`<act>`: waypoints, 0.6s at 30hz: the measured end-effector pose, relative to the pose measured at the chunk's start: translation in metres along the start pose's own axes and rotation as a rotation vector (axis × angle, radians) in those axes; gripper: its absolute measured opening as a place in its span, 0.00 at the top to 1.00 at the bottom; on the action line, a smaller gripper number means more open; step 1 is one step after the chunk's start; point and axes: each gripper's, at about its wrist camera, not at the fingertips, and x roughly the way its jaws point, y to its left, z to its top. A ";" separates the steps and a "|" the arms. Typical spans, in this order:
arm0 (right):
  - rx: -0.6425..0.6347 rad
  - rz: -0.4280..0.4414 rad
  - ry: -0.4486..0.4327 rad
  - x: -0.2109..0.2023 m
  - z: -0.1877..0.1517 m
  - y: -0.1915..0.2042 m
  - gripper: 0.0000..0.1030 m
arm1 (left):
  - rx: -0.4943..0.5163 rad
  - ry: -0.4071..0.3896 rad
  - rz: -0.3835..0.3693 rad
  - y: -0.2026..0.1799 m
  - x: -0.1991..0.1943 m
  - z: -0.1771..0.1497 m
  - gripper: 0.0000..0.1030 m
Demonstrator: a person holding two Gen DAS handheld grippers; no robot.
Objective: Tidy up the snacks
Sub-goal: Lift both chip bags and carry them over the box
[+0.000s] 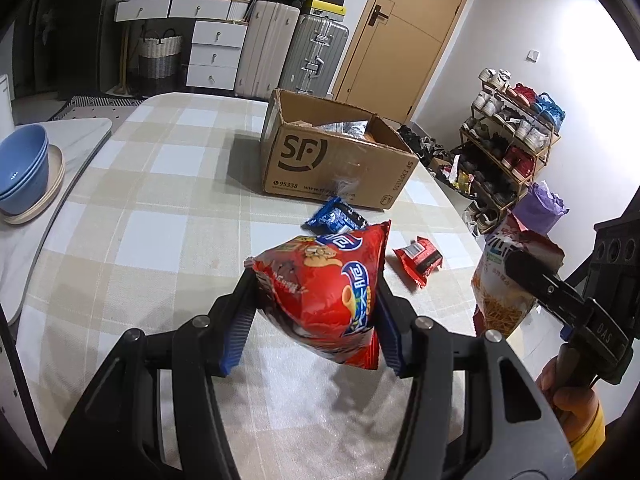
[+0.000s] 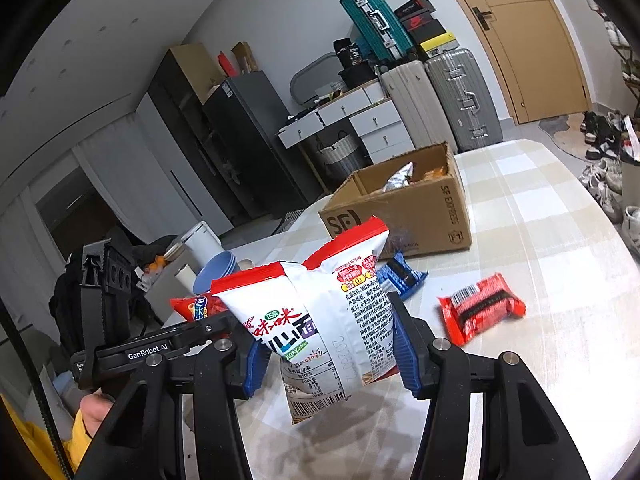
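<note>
i'm mid-carry with my left gripper [image 1: 312, 312] clamped on a red chip bag [image 1: 324, 292] at frame centre and my right gripper [image 2: 332, 352] clamped on a white noodle bag [image 2: 320, 320], so next both need lifting over the cardboard box [image 1: 332, 164] rim.

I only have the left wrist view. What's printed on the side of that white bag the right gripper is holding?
Observer: The white bag shows its back: small ingredient text, a date stamp and a barcode near the bottom.
Operator: Anything in the box besides the silver pack?
Observer: Yes, orange packets lie behind the silver pack in the box.
Operator: What's past the bowls on my side?
Observer: A white cylindrical appliance stands just behind the blue bowls.
</note>
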 end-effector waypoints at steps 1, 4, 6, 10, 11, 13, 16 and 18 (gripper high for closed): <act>-0.013 -0.003 -0.010 0.000 0.004 0.002 0.48 | 0.000 0.000 0.001 -0.001 0.003 0.003 0.50; -0.036 -0.007 -0.024 0.003 0.016 0.004 0.48 | 0.008 -0.008 0.004 0.000 0.003 0.011 0.50; -0.035 0.002 -0.034 0.006 0.027 0.005 0.48 | 0.015 -0.020 0.009 0.001 0.001 0.021 0.50; -0.039 0.006 -0.049 0.013 0.048 0.004 0.48 | 0.016 -0.051 0.005 0.001 -0.003 0.045 0.50; -0.040 0.005 -0.051 0.015 0.053 0.004 0.48 | 0.024 -0.066 0.018 0.000 -0.005 0.053 0.50; -0.040 -0.001 -0.058 0.021 0.068 0.004 0.48 | 0.011 -0.106 0.017 -0.002 -0.008 0.068 0.50; -0.023 0.007 -0.069 0.029 0.089 0.002 0.48 | 0.019 -0.143 -0.004 -0.011 -0.007 0.091 0.50; -0.014 0.008 -0.075 0.033 0.103 0.000 0.48 | 0.031 -0.147 -0.012 -0.018 -0.001 0.106 0.50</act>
